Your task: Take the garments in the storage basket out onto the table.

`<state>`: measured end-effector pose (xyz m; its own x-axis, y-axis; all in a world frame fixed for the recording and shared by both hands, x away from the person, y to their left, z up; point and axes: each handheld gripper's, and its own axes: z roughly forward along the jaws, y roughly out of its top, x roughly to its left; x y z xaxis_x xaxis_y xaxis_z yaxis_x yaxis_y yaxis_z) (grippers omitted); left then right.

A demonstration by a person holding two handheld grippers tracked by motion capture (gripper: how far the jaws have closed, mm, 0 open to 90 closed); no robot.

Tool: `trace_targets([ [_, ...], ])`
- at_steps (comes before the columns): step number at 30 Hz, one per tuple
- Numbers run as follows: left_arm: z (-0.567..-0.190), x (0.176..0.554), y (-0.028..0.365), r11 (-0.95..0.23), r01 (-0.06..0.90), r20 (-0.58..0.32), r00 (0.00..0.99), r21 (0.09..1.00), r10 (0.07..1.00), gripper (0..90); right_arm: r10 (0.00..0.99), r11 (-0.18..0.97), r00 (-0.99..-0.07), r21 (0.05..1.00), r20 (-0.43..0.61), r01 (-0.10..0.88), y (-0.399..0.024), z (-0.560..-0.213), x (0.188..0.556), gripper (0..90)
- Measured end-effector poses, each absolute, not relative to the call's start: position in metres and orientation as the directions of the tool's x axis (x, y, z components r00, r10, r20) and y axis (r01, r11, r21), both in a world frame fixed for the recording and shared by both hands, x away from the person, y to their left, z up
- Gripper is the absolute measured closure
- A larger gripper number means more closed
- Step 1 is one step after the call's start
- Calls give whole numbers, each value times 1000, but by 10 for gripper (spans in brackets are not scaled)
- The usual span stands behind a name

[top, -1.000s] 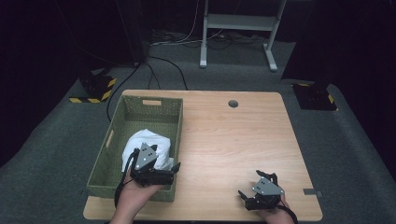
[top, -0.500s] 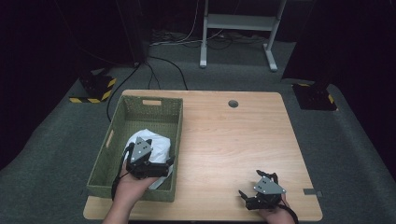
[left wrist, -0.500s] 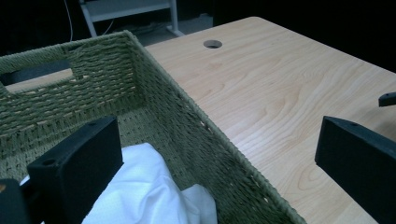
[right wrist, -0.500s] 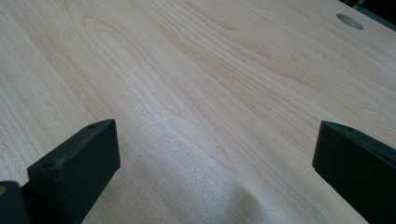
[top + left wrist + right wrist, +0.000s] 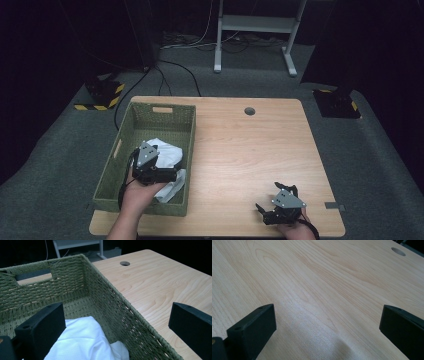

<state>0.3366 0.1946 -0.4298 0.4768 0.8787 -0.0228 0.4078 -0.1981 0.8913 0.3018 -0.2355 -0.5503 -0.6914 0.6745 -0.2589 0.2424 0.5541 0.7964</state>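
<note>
Right tongs: near the table's front edge on the right, held low over bare wood; jaws spread wide, nothing between them but wood grain in the right gripper view.
Right hand: at the bottom edge of the high view, wrapped around the tongs' grip.
Left hand: coming in from the bottom, reaching over the front wall of the basket.
Left tongs: over the near right part of the basket, above the cloth; jaws wide apart, gripping nothing, one jaw over the basket's inside, the other out over the table in the left gripper view.
Cloth: white, crumpled, lying inside the basket toward its near right corner, touching the right wall; sits just below and between the left jaws.
Basket: green, woven, rectangular, on the left part of the table; handle slot in the far wall.
Table: pale wood, bare right of the basket.
Hole: round, near the table's far edge.
</note>
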Motion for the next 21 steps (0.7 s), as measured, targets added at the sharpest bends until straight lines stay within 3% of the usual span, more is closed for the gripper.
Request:
trace_targets([
  [21,-436,352,198,-204,447,-19,445,871,895,7,669,556,-697,796,-258,238,-236,-550,302,2],
])
